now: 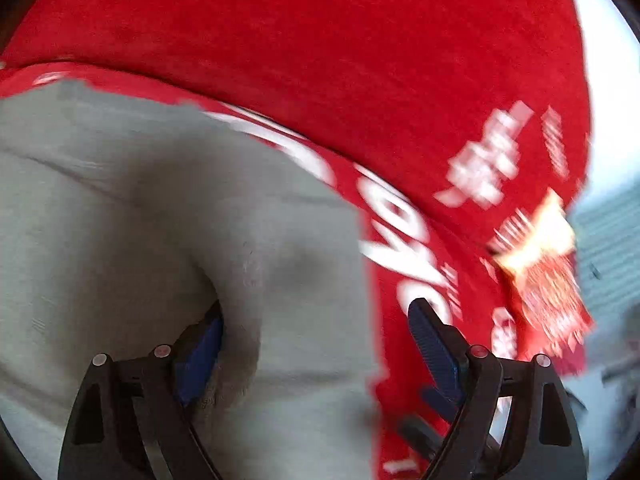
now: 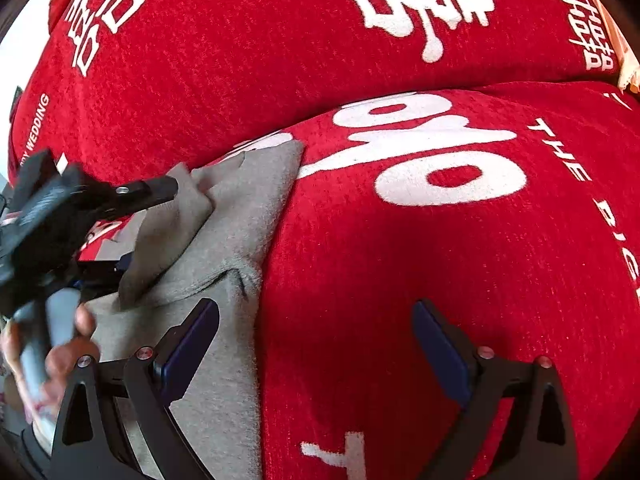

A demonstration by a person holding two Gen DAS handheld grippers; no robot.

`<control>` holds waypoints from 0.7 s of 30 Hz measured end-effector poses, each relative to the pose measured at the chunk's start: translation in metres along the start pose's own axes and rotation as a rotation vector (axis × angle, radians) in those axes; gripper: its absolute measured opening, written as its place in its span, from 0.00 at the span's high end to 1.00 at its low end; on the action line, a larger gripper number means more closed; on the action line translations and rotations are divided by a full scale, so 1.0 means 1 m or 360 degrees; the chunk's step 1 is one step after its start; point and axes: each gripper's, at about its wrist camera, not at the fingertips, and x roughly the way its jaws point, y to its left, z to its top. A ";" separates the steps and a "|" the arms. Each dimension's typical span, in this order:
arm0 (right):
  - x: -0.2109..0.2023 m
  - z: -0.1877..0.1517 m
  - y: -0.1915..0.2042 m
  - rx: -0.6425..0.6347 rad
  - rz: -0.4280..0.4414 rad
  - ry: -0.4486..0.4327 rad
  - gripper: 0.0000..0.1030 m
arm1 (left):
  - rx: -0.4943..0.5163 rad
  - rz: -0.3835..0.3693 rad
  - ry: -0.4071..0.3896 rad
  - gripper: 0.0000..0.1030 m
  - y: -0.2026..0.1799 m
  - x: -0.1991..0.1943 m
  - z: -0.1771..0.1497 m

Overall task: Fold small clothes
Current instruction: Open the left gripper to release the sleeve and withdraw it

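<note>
A small grey garment (image 1: 140, 208) lies on a red cloth with white lettering (image 1: 320, 40). In the left wrist view my left gripper (image 1: 316, 340) stands open low over it, a raised grey fold bunched against its left finger (image 1: 200, 352); the view is blurred. In the right wrist view the grey garment (image 2: 236, 216) lies partly folded at the left on the red cloth (image 2: 400, 260). My right gripper (image 2: 316, 344) is open and empty, straddling the garment's right edge. The left gripper (image 2: 132, 220) shows at far left with a grey flap draped between its fingers.
The red cloth covers a cushioned surface with a seam across the middle (image 2: 400, 96). A red and gold packet (image 1: 548, 280) lies at the cloth's right edge. A hand (image 2: 60, 344) grips the left gripper's handle at lower left.
</note>
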 end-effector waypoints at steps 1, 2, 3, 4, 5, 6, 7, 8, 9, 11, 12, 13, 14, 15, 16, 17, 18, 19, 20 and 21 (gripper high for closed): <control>-0.001 0.000 -0.001 0.0008 0.0000 -0.0002 0.05 | 0.0051 0.0015 -0.0012 0.15 -0.010 -0.003 -0.004; -0.001 0.001 -0.003 0.0018 0.0001 -0.0003 0.05 | 0.0080 0.0000 -0.0020 0.15 -0.016 -0.006 -0.007; -0.002 0.002 -0.005 0.0029 -0.0001 -0.0006 0.05 | 0.0095 -0.0083 -0.0005 0.15 -0.020 -0.010 -0.011; -0.002 0.002 -0.006 0.0035 -0.0001 -0.0009 0.05 | 0.0097 -0.0136 0.0007 0.15 -0.021 -0.014 -0.013; -0.003 0.003 -0.007 0.0042 -0.0002 -0.0012 0.05 | 0.0106 -0.0207 0.0027 0.15 -0.023 -0.018 -0.017; -0.003 0.003 -0.008 0.0048 -0.0004 -0.0014 0.05 | 0.0126 -0.0240 0.0044 0.15 -0.025 -0.019 -0.019; -0.003 0.003 -0.009 0.0050 -0.0005 -0.0015 0.05 | 0.0176 -0.0231 0.0057 0.15 -0.029 -0.022 -0.022; -0.003 0.003 -0.010 0.0053 -0.0008 -0.0015 0.05 | 0.0223 -0.0182 0.0038 0.15 -0.032 -0.025 -0.025; -0.003 0.003 -0.010 0.0057 -0.0010 -0.0018 0.05 | 0.0248 -0.0138 0.0015 0.15 -0.033 -0.029 -0.023; -0.003 0.003 -0.011 0.0061 -0.0014 -0.0019 0.05 | 0.0228 -0.0089 0.0002 0.15 -0.027 -0.030 -0.018; -0.003 0.002 -0.011 0.0062 -0.0017 -0.0020 0.05 | 0.0186 -0.0107 0.0022 0.15 -0.021 -0.029 -0.017; -0.003 0.002 -0.011 0.0062 -0.0019 -0.0020 0.05 | 0.0159 -0.0126 0.0046 0.15 -0.016 -0.025 -0.015; -0.002 0.002 -0.011 0.0060 -0.0021 -0.0019 0.05 | 0.0154 -0.0142 0.0086 0.15 -0.017 -0.017 -0.017; -0.002 0.002 -0.011 0.0059 -0.0025 -0.0020 0.05 | 0.0170 -0.0153 0.0124 0.15 -0.018 -0.012 -0.020; -0.002 0.002 -0.011 0.0058 -0.0027 -0.0021 0.05 | 0.0212 -0.0115 0.0160 0.15 -0.017 -0.005 -0.024; -0.002 0.002 -0.011 0.0058 -0.0027 -0.0021 0.05 | 0.0271 -0.0007 0.0156 0.15 -0.019 0.000 -0.027; -0.002 0.002 -0.011 0.0058 -0.0027 -0.0021 0.05 | 0.0344 0.0138 0.0112 0.15 -0.019 0.006 -0.030; -0.002 0.002 -0.011 0.0055 -0.0029 -0.0021 0.05 | 0.0372 0.0161 0.0086 0.15 -0.017 0.007 -0.030; -0.002 0.002 -0.011 0.0051 -0.0033 -0.0022 0.05 | 0.0359 0.0158 0.0062 0.15 -0.013 0.003 -0.028; -0.003 0.002 -0.011 0.0045 -0.0045 -0.0024 0.05 | 0.0323 0.0161 0.0043 0.15 -0.008 -0.004 -0.026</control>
